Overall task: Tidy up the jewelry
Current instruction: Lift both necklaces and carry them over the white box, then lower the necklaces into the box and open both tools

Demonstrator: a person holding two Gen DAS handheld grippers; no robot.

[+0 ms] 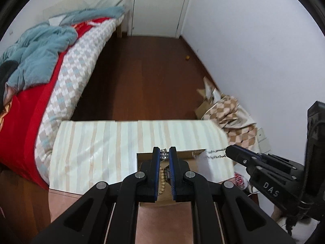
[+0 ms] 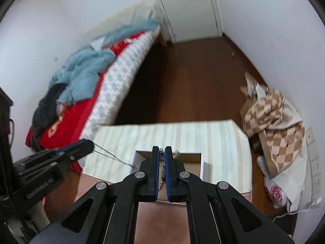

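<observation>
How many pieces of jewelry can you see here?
2, maybe more hidden. A silver chain is stretched between the left tool and the right tool. A wooden bead string lies in the cardboard box beneath.

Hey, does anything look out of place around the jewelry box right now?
Yes. A silver chain is stretched taut between the left gripper and right gripper, crossing the cardboard box rim instead of lying inside.
</observation>
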